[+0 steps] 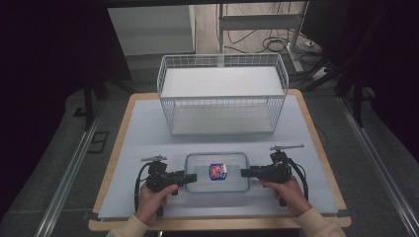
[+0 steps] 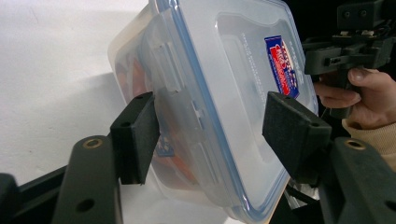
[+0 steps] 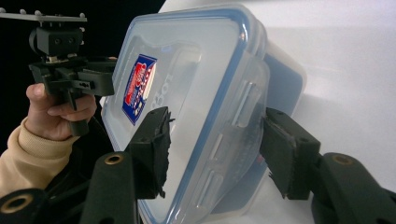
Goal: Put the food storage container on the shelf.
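While the container (image 1: 216, 172) lies lengthwise between both tools, left gripper (image 2: 210, 126) and right gripper (image 3: 215, 140) each straddle one short end, jaws apart

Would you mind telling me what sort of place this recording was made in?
Probably a lab or studio set up for recording: a table with a white mat, dark curtains at the sides, and cables trailing on the floor behind a wire basket.
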A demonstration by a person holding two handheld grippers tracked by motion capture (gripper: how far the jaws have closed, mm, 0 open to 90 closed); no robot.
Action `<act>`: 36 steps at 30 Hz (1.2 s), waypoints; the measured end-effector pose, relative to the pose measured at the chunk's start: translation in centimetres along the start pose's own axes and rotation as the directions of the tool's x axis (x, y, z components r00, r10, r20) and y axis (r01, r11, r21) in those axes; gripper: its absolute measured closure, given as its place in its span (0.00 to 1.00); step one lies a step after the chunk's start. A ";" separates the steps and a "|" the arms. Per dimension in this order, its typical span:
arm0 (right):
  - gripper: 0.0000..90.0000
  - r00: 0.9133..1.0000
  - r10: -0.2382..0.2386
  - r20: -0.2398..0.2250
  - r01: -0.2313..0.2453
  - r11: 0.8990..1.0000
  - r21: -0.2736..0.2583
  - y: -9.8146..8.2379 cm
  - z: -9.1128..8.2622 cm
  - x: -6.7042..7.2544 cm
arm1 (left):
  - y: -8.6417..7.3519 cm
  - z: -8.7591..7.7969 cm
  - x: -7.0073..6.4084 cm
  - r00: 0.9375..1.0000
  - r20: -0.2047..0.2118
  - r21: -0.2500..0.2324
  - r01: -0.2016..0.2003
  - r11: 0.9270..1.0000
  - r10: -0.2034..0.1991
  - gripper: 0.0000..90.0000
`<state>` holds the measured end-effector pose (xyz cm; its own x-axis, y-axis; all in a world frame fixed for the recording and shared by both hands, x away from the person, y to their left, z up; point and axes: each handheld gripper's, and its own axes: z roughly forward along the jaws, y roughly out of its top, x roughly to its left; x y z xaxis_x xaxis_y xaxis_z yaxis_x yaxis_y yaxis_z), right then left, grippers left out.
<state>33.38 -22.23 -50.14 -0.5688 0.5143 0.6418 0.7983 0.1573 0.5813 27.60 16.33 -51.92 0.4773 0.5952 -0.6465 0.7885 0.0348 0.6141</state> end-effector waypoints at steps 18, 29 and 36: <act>0.58 0.999 -0.043 -0.010 0.043 0.997 -0.072 -1.1 -0.9 0.9 | -1.4 -0.9 -1.4 0.997 -0.034 -0.081 -0.069 0.994 0.067 0.50; 0.59 0.996 -0.087 0.017 0.088 0.992 -0.092 -1.5 -1.3 2.0 | -1.6 -1.2 -2.1 0.992 -0.062 -0.105 -0.113 0.988 0.107 0.51; 0.59 0.993 -0.113 0.016 0.115 0.985 -0.127 -0.8 -2.0 2.5 | -0.7 -1.4 -2.7 0.990 -0.060 -0.129 -0.133 0.983 0.126 0.52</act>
<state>30.93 -22.77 -48.02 -0.6523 0.5070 0.5635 0.6963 0.1069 0.7098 25.19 15.87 -50.01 0.5486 0.6418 -0.5358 0.6614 0.0589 0.7477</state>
